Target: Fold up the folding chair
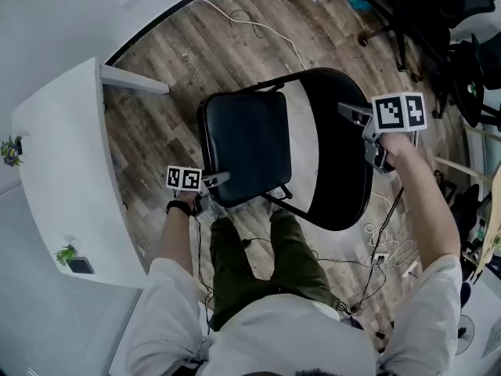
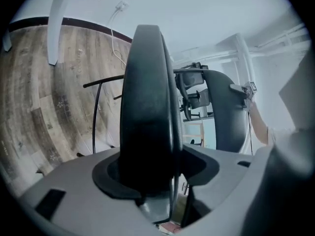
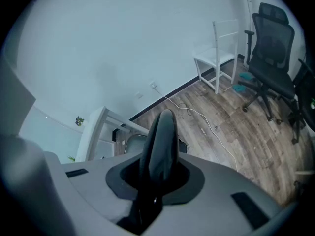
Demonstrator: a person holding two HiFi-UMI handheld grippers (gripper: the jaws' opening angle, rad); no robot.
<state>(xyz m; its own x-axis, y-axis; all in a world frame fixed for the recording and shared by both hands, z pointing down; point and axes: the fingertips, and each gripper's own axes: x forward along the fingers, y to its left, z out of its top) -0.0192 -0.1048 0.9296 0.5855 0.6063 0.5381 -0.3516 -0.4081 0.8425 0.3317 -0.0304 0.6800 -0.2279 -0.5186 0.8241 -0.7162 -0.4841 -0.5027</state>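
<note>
Bright even light, fisheye-warped edges

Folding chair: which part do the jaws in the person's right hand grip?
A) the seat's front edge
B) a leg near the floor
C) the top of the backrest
C: the jaws of the right gripper are shut on the top edge of the backrest; the left gripper grips the seat.
</note>
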